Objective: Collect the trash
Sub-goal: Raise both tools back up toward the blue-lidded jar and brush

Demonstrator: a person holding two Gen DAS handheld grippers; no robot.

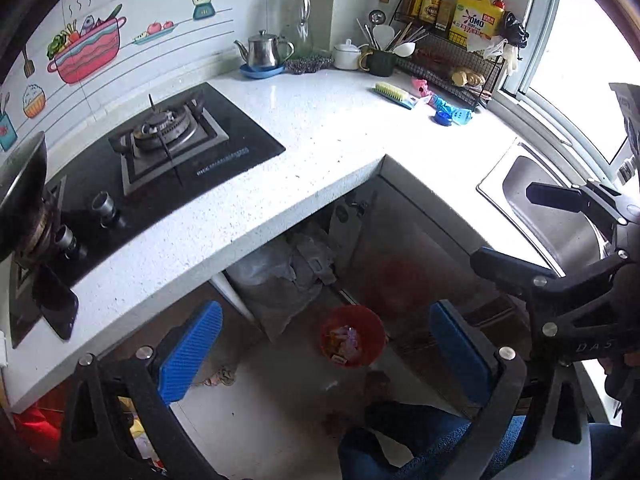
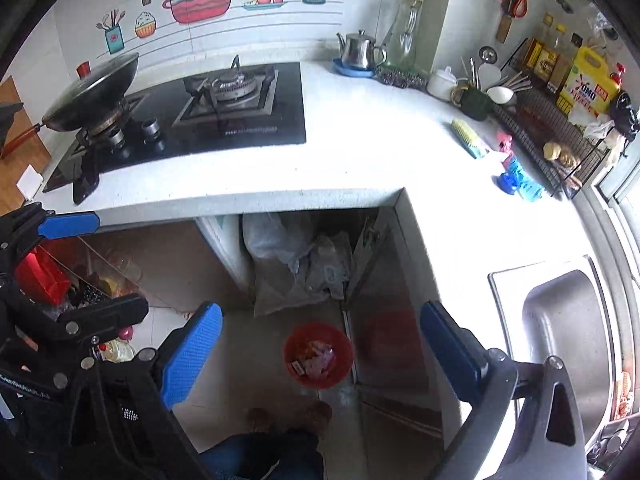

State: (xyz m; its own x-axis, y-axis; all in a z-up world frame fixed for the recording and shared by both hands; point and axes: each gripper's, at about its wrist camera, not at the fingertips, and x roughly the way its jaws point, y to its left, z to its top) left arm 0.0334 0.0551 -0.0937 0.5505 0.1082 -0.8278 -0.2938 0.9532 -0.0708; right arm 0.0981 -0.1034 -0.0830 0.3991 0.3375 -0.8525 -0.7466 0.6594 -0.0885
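A red trash bin (image 1: 353, 336) stands on the floor below the counter corner, with wrappers inside; it also shows in the right wrist view (image 2: 318, 355). My left gripper (image 1: 326, 348) is open and empty, held high above the floor with the bin between its blue pads (image 1: 192, 350). My right gripper (image 2: 320, 356) is open and empty too, above the bin. It also shows at the right edge of the left wrist view (image 1: 520, 232). On the white counter (image 1: 320, 128) near the rack lie pink and blue plastic pieces (image 1: 448, 110), also seen in the right wrist view (image 2: 518, 182).
A gas hob (image 1: 168, 152) with a wok (image 2: 92, 92) sits at the left. A kettle (image 1: 266, 50), utensil cup (image 1: 380, 60), brush (image 1: 394, 94) and wire rack (image 1: 452, 68) with bottles line the back. A steel sink (image 2: 568, 328) is at the right. Bags (image 2: 300, 264) fill the open cabinet.
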